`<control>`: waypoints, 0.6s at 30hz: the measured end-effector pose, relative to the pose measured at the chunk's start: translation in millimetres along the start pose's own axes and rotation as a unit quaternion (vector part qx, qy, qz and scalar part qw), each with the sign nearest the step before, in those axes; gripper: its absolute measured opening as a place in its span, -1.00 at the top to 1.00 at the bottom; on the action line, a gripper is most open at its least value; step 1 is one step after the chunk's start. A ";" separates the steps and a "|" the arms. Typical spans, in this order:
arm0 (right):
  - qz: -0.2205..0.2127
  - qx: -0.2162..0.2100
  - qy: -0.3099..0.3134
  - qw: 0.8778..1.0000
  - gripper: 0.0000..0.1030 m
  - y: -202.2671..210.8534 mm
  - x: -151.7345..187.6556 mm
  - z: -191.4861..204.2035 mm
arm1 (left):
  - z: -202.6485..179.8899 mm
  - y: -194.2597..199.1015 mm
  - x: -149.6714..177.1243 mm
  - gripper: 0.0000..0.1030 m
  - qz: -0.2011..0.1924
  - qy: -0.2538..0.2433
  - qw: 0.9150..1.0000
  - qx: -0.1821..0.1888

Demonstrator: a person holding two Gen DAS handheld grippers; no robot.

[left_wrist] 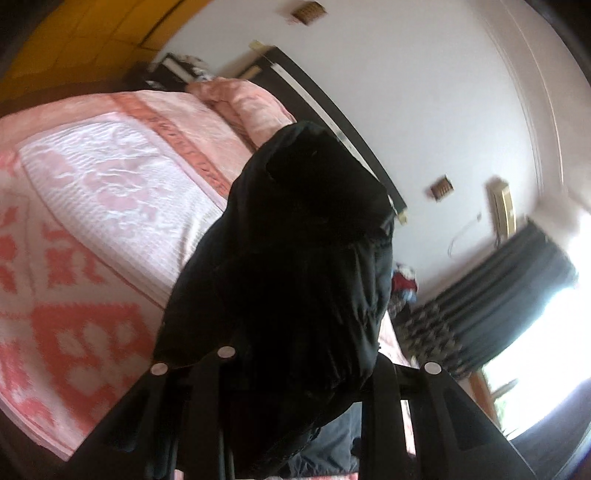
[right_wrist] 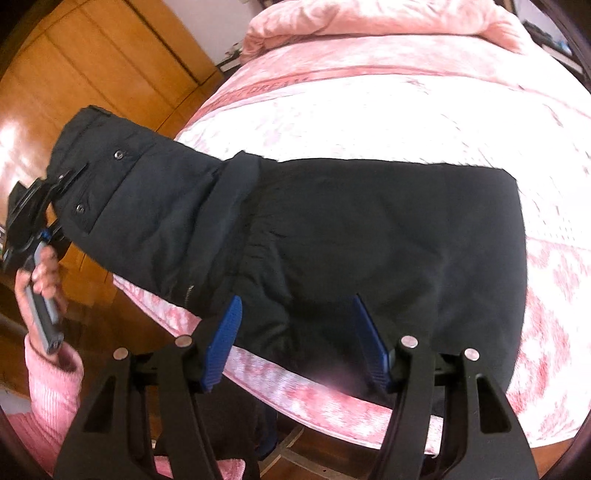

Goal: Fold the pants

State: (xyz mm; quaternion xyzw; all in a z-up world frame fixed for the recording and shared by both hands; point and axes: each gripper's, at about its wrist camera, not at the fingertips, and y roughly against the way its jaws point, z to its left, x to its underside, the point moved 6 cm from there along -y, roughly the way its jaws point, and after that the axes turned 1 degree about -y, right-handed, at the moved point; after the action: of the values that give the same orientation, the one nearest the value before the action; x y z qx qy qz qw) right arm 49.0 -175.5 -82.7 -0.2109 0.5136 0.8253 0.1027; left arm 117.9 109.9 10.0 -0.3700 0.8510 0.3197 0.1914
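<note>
Two grippers noted: left gripper [right_wrist: 55, 181] was clamped on pants [right_wrist: 332, 229] waistband, lifted off bed [right_wrist: 369, 103]; right gripper [right_wrist: 295, 332] gaped, holding nothing. Slippage was judged likely from thin pinch.

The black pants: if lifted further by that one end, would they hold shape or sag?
Probably sag: the black pants already drape between the left gripper and the bed. They wrinkle softly, so likely floppy. The fabric looks thick, perhaps fairly heavy.

free: bedspread [right_wrist: 406, 110] beyond pants [right_wrist: 369, 229] | blocked: folded quilt [right_wrist: 369, 18]
</note>
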 end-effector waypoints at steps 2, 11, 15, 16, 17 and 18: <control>-0.002 0.000 -0.011 1.000 -0.21 1.3 1.2 -7.8 | -17.0 -9.7 11.0 0.49 0.014 -0.026 1.000 -0.008; -0.008 0.006 -0.027 1.000 -0.21 6.4 13.8 -25.8 | -68.1 -44.1 72.9 0.48 0.067 -0.105 0.991 -0.039; -0.010 0.001 -0.033 0.999 -0.21 8.7 17.9 -30.7 | -80.0 -59.2 101.8 0.48 0.087 -0.129 0.986 -0.054; -0.011 0.001 -0.033 0.999 -0.21 9.9 19.3 -32.1 | -82.8 -64.3 108.1 0.47 0.094 -0.133 0.985 -0.059; -0.012 0.002 -0.034 0.999 -0.22 10.2 19.4 -32.8 | -86.5 -68.5 114.0 0.47 0.101 -0.140 0.983 -0.062; -0.013 0.002 -0.036 0.999 -0.22 10.7 20.1 -34.1 | -89.2 -71.6 119.5 0.47 0.106 -0.147 0.981 -0.065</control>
State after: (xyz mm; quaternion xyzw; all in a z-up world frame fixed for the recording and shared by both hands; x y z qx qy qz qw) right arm 35.2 -211.7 -96.3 -0.1881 0.5081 0.8300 0.1322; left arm 85.8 -49.3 -21.7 -0.2387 0.8253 0.4439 0.2546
